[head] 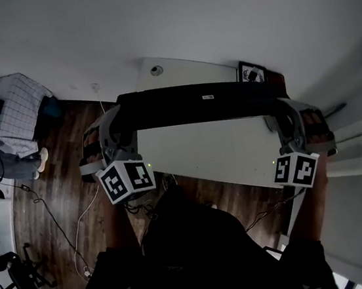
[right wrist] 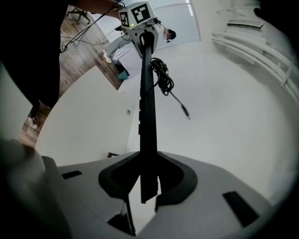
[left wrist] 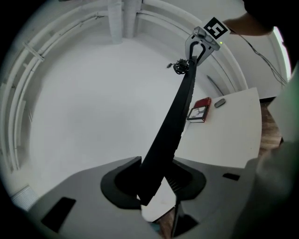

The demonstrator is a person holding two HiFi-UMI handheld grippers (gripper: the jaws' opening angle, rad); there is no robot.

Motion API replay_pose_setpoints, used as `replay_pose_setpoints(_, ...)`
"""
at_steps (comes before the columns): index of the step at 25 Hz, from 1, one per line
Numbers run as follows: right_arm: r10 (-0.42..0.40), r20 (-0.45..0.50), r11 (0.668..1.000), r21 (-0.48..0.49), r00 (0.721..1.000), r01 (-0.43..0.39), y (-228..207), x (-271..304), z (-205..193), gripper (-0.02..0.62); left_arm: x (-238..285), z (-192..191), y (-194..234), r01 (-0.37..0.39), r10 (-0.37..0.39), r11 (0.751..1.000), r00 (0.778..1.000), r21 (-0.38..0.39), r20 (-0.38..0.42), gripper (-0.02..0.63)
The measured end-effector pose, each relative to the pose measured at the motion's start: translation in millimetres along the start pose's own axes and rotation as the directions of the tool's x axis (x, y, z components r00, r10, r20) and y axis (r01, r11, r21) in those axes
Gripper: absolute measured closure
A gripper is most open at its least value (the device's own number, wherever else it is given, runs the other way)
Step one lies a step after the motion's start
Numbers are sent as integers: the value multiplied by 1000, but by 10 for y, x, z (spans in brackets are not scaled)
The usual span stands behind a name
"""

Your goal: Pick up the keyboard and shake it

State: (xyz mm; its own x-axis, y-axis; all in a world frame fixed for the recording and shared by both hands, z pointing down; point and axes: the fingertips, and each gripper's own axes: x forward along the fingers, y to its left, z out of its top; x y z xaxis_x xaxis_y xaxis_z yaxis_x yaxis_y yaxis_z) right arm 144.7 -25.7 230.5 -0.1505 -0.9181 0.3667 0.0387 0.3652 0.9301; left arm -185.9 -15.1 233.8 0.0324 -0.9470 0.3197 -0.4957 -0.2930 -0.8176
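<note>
no word, brand name or number can be read in any view. the keyboard (head: 195, 104) carries one small pale label (head: 208, 96) on its dark face, too small to make out. the marker cube (head: 127, 178) on the left gripper (left wrist: 156, 184) and the second cube (head: 296, 169) on the right gripper (right wrist: 147, 179) show only black-and-white square patterns, no letters. a red-edged box (left wrist: 198, 111) lying on the white table (head: 222, 151) bears a black-and-white print, too blurred to read.
</note>
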Motion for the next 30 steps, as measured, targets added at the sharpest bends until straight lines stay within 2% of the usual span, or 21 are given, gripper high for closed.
replay_pose_setpoints(3,37,17,999,-10,999,-37,89,65,69,489,-47,-107,-86,14,-15,1000,999,-6,-37,460)
replay_pose_setpoints(6,22,27,1000,-7,999,-22,150,57,85,489,-95,-175,-170,10,-11,1000,999,-11,-47,462)
replay_pose_setpoints(9,40,36,999,7,999,-40,425,79,94,489,-147,-271,-351,16,-15,1000,998,10,-64,463)
replay_pose_setpoints(12,40,35,999,26,999,-41,471,73,142,489,-139,-314,-314,21,-20,1000,998,17,-61,462)
replay_pose_setpoints(19,70,-15,997,36,997,-69,468,-132,-24,489,-124,-128,-376,68,-67,997,997,27,-26,460)
replay_pose_setpoints(25,69,-35,996,50,997,-67,487,-227,-133,489,-129,-3,-405,74,-73,996,997,45,-6,460)
replay_pose_setpoints(30,89,-22,993,75,996,-87,621,-234,-153,489,-149,-5,-474,100,-98,993,995,67,-35,461)
